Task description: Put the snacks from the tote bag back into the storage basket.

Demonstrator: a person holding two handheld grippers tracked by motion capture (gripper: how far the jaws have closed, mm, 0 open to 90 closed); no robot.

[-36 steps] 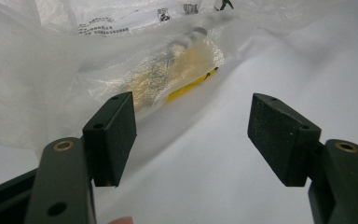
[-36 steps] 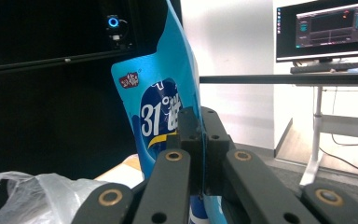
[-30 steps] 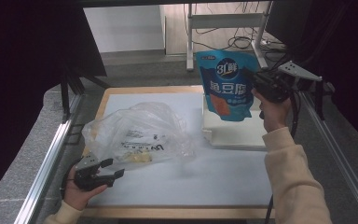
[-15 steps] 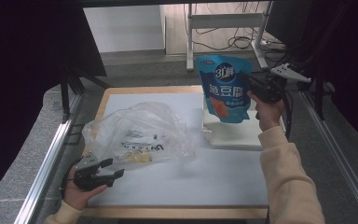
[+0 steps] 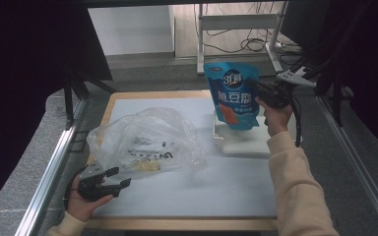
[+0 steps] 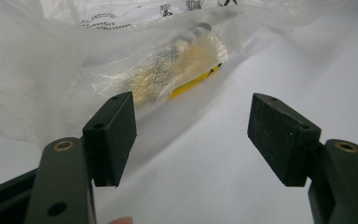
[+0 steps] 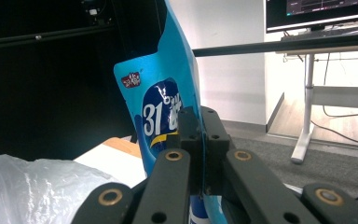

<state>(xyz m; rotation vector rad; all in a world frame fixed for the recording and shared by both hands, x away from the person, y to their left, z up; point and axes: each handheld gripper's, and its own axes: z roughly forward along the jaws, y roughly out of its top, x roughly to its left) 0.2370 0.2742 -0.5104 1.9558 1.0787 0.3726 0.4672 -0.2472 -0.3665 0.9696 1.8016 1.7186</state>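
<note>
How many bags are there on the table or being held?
2. A crinkly clear plastic bag lies on the white table, at its left side. A blue printed snack pouch hangs pinched in the right gripper above a white tray. More could hide inside the clear bag.

blue pouch [image 7: 168,116]: white number "31" on dark oval | clear plastic bag [image 5: 142,140]: black print, too small to read

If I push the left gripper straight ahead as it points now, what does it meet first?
Most likely the clear plastic bag: the open left gripper points at its near edge across bare white table cover. Exact depth is unclear.
</note>
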